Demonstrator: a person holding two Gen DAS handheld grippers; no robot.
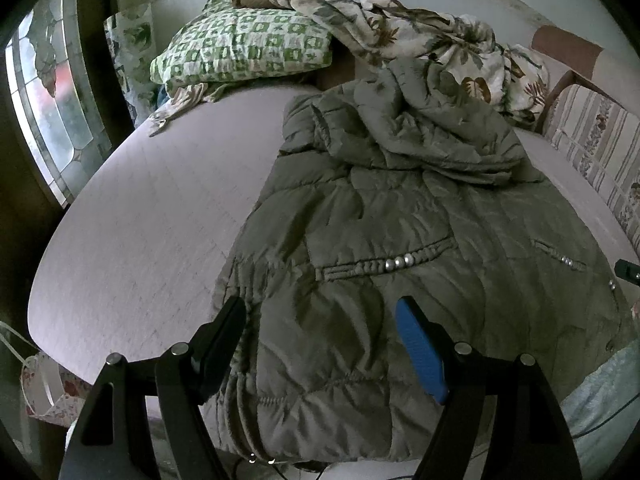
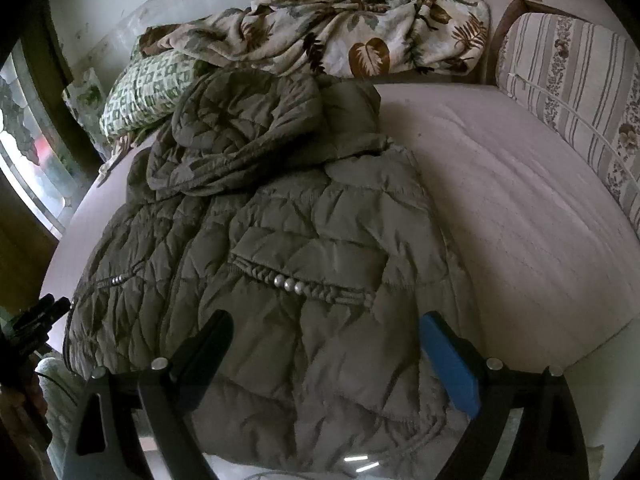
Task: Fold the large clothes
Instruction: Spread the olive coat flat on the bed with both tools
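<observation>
Your left gripper [image 1: 320,332] and right gripper [image 2: 326,344] hang open-jawed, empty, above the quilted jacket [image 1: 400,280]. Beyond the fingers it lies spread on the bed [image 1: 140,220], folding seemingly unstarted.

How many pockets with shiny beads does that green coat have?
2: both on the green coat, one pocket on its right half, the other pocket on its left. Others may be hidden underneath.

Left gripper [image 1: 322,350] and right gripper [image 2: 326,356] — matching handheld units with angular black frames. Each carries one black finger [image 1: 218,344] and one finger faced with a ribbed blue pad [image 1: 420,352]. Round silver screws [image 1: 179,348] mark the pivots — two per side.
</observation>
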